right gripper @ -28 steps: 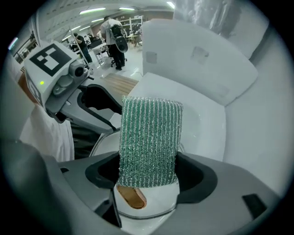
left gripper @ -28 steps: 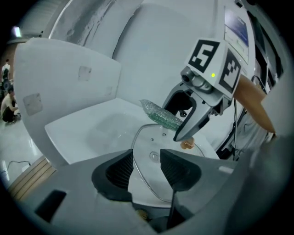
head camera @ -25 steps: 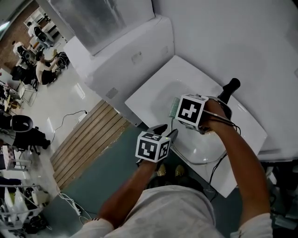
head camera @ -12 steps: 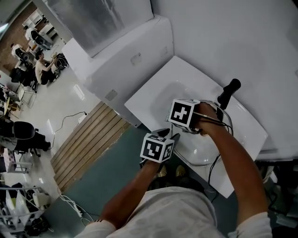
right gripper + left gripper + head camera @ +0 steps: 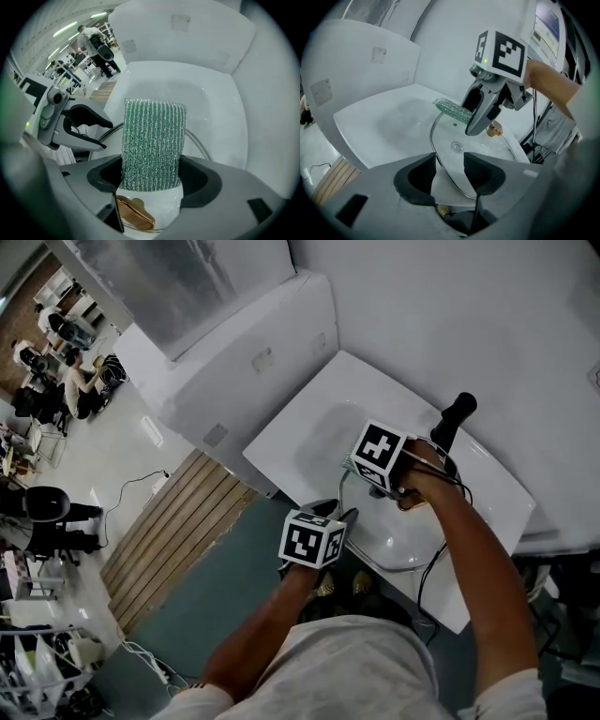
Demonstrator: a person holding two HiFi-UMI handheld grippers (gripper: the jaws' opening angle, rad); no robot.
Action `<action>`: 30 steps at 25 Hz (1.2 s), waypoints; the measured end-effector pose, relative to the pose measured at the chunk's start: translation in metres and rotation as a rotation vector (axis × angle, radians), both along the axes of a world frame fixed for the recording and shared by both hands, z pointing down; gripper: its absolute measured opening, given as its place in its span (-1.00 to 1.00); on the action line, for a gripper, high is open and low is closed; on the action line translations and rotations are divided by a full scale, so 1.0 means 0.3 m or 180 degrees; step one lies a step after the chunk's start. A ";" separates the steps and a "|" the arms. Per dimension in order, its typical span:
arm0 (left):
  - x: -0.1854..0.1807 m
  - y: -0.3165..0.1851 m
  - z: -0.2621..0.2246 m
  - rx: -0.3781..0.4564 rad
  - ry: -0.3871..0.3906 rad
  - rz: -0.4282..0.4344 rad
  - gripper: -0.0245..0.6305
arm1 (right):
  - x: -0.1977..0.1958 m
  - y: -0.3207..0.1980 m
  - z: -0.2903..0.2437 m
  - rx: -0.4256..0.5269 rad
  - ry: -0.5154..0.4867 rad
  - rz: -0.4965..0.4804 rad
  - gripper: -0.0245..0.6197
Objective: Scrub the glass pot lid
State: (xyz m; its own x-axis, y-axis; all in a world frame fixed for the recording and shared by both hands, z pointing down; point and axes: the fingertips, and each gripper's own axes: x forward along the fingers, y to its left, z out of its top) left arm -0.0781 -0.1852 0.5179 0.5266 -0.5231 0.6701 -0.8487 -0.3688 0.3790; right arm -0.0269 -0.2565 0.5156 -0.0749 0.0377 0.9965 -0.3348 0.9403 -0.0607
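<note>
A glass pot lid (image 5: 412,542) with a gold knob (image 5: 493,129) lies flat over the white sink (image 5: 300,439). My right gripper (image 5: 354,468) is shut on a green scrub pad (image 5: 152,140), and the pad reaches over the lid's far rim (image 5: 201,145), next to the knob (image 5: 136,213). My left gripper (image 5: 330,509) sits at the lid's near edge. Its jaws stand a little apart, and the lid's rim (image 5: 438,161) crosses the gap between them; I see no clamping. From the left gripper view the right gripper (image 5: 474,119) hangs over the lid (image 5: 499,145) with the pad (image 5: 452,108) sticking out left.
A black tap handle (image 5: 453,418) rises behind the lid. A white wall and a white box (image 5: 234,352) close in the sink's back and left. Wooden slats (image 5: 178,521) and grey floor lie below. People sit at desks (image 5: 56,381) far off at the left.
The right gripper swept left across the lid with the pad, then came back up and to the right. The left gripper stayed at the lid's near edge.
</note>
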 end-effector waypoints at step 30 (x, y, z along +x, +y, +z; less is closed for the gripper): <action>-0.007 -0.002 0.007 0.0053 0.0090 0.0103 -0.33 | 0.287 -0.077 -0.085 0.0941 -0.1255 0.2950 0.16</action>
State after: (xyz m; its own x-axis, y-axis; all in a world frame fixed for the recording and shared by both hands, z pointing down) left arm -0.0802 -0.1857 0.5199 0.5620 -0.5164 0.6461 -0.8253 -0.4024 0.3962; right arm 0.0592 -0.2795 0.4901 -0.2714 -0.4414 0.8553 -0.9378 0.3212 -0.1318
